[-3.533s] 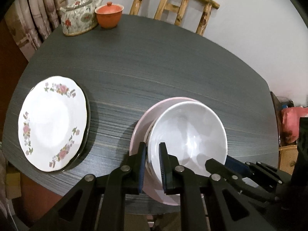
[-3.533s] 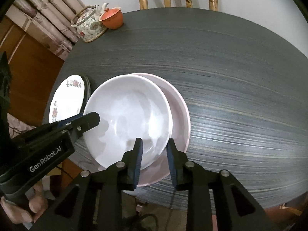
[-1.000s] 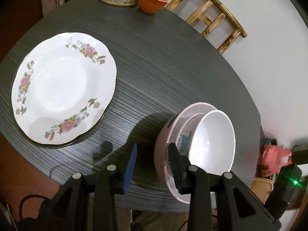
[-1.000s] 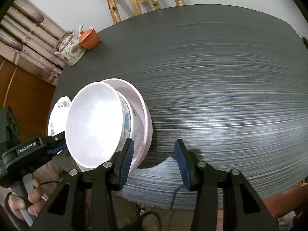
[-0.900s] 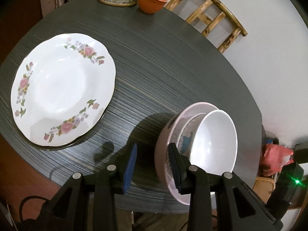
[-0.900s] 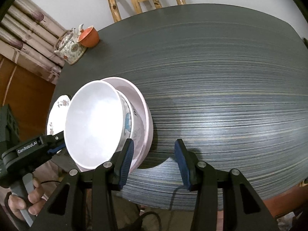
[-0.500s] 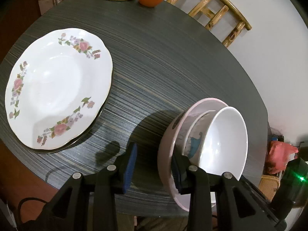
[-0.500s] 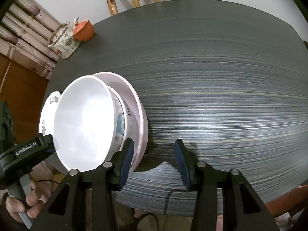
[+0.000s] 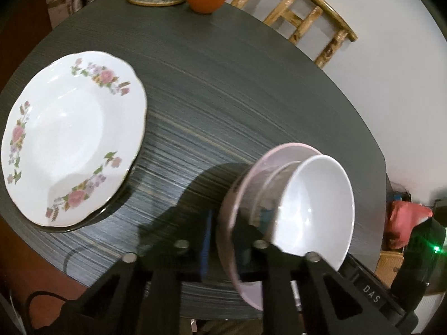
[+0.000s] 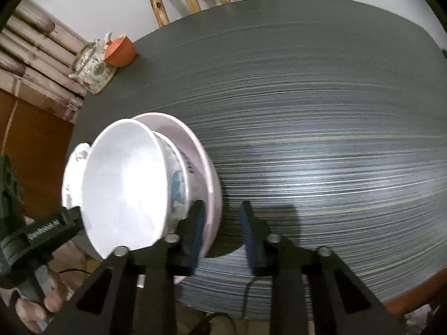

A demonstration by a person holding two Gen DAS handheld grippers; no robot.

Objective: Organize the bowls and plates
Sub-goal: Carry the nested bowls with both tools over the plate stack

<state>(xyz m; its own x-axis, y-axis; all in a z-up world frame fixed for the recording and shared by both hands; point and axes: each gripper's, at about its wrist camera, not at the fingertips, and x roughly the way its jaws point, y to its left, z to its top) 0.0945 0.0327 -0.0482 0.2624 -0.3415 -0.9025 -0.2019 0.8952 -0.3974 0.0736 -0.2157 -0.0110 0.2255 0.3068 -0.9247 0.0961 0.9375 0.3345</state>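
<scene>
Dark streaked table (image 9: 223,89) fills both views, with a white wall behind it. Nearest in our left wrist view, our left gripper (image 9: 223,240) straddles the rim of the pink plate (image 9: 237,195); its jaws are narrowly apart and we cannot tell whether they pinch the rim. That plate stands tilted steeply, with the patterned bowl (image 9: 262,195) and white bowl (image 9: 315,203) nested in it. Only this view shows the floral plate (image 9: 69,153) in full, lying flat on a dark plate beyond the gripper's left finger, well apart from the stack.

Our right wrist view shows what the left cannot: our right gripper (image 10: 220,229) with jaws apart and nothing between them, its left finger just beside the pink plate (image 10: 206,167). It also shows the blue print on the patterned bowl (image 10: 178,187), the white bowl (image 10: 123,184) facing us, and a hand (image 10: 36,304) holding the left gripper (image 10: 53,229).

Farthest from the stack, at the table's back edge, a teapot (image 10: 93,67) and orange cup (image 10: 121,51) sit touching, and a bamboo chair (image 9: 304,19) stands past them.
</scene>
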